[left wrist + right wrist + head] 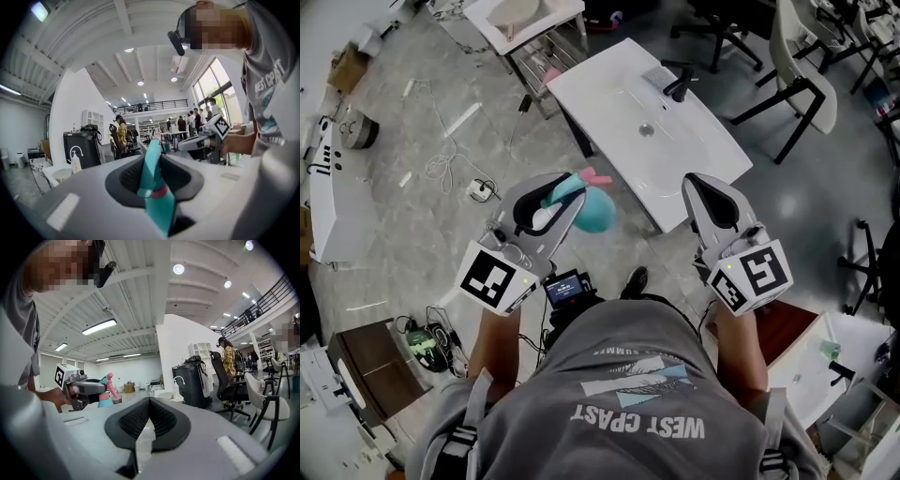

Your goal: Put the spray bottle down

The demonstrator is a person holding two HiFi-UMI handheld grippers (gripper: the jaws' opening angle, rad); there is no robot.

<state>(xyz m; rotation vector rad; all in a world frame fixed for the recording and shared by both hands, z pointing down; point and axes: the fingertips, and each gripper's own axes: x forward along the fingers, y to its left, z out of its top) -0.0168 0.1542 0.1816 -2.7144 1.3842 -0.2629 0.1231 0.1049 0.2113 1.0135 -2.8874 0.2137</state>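
The left gripper (565, 194) is holding the teal spray bottle (600, 214) in its fingers, aloft just short of the white washbasin (619, 94) and not yet set down, the right gripper (695, 181) fingers closed on nothing

Bright, even indoor light. Ceiling lamps (140, 82) + window (213, 86) glare in left gripper view. Fisheye warp, dark vignette at gripper-view edges. Bottle (157, 187) close-up soft, slight motion blur in head view.
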